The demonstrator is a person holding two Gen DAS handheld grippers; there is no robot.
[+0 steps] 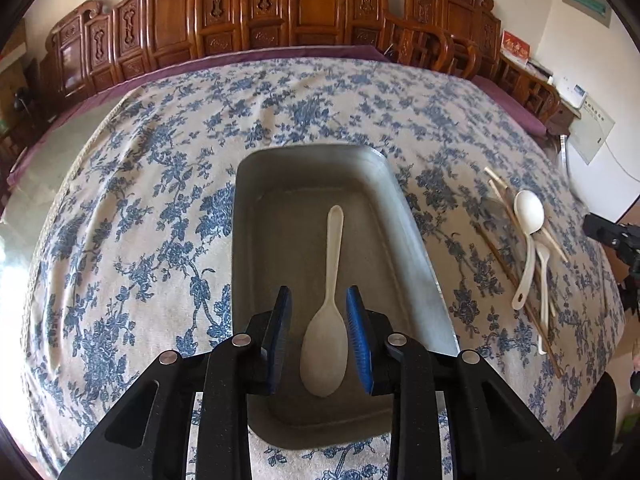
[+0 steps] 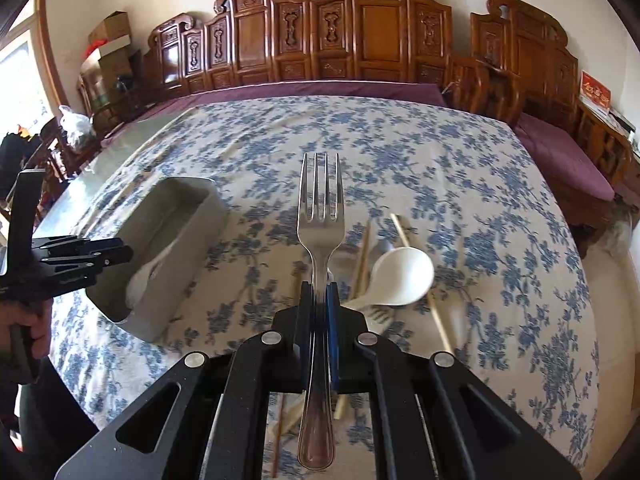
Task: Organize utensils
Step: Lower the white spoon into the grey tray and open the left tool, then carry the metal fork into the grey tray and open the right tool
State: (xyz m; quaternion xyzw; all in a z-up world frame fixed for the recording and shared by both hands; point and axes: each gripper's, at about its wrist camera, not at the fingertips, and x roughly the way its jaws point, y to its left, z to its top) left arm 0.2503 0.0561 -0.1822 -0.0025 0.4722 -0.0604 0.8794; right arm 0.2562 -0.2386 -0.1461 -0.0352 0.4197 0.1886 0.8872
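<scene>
- Because the right tool (image 2: 320, 286) pinches the metal fork (image 2: 320, 216) only at its thin neck, tines up and handle hanging free, I judge it could pivot or slip on the way to the grey tray (image 2: 176, 240).
- The left tool (image 1: 318, 312) hangs over that tray, jaws narrowly apart on either side of the cream rice spoon (image 1: 325, 312) lying inside; no pad visibly presses on it.
- If it lingers there, the fork's path in is blocked and the tools may clash.
- Remaining on the floral-clothed surface (image 2: 460, 184): a white ladle (image 2: 394, 278), chopsticks (image 2: 420, 276) and a plastic fork (image 2: 378, 316), crossed in a pile.
- Pulling one could drag the others.
</scene>
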